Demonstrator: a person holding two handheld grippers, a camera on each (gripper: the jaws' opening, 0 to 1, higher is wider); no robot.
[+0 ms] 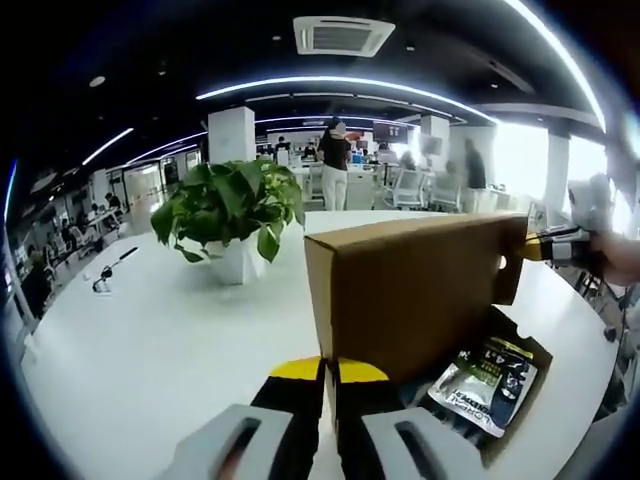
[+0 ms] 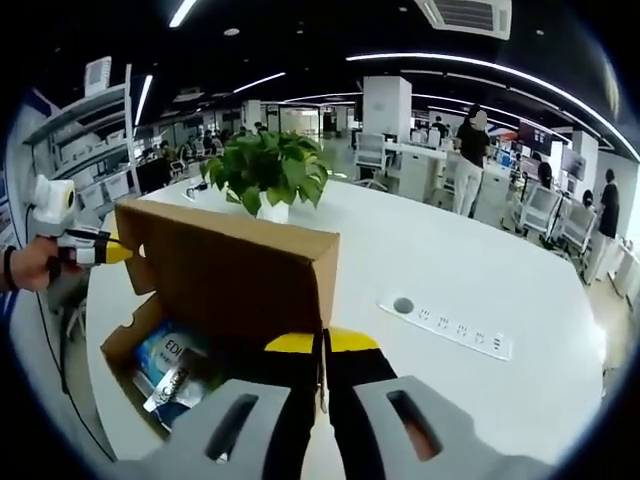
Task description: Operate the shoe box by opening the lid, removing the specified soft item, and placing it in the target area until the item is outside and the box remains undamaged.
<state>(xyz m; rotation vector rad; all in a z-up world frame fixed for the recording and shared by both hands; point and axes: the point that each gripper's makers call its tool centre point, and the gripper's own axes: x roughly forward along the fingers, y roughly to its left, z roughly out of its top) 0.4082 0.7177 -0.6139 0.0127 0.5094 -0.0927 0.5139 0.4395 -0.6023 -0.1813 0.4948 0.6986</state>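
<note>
**Shoe box lid held upright at both ends, packet lying inside**

The shoe box point(image 1: 505, 395) sits on a white round surface point(image 1: 150, 340), its lid point(image 1: 410, 290) raised to stand upright on its long edge. In the left gripper view the scene runs, from left to right: a small dark object point(image 1: 108, 272) far off on the surface, a leafy plant point(image 1: 228, 205) in a white pot point(image 1: 238, 262), then the brown cardboard lid, and at its far right corner the right gripper point(image 1: 530, 247) with yellow tips, held by a person's hand point(image 1: 625, 260). Below the lid, the open box holds a soft packet point(image 1: 485, 382) in clear wrap with green and dark printing. The left gripper point(image 1: 330, 375) rises from the bottom of this view, its yellow-tipped jaws pressed together on the near edge of the lid.

In the right gripper view, again from left to right: a hand point(image 2: 25, 265) holds the left gripper point(image 2: 125, 253), whose yellow tip meets the lid's far corner point(image 2: 135, 215); whether its jaws are pinched cannot be told from here. The lid point(image 2: 230, 275) stands across the middle, with the box point(image 2: 125, 340) beneath it and the packet point(image 2: 170, 375) inside, showing blue and dark print. The plant point(image 2: 270, 170) stands behind the lid. The right gripper point(image 2: 325, 345) comes up from the bottom, jaws pinched together on the lid's near edge. To its right a white power strip point(image 2: 455, 325) lies flat on the surface point(image 2: 430, 250). People stand among desks in the office behind.
</note>
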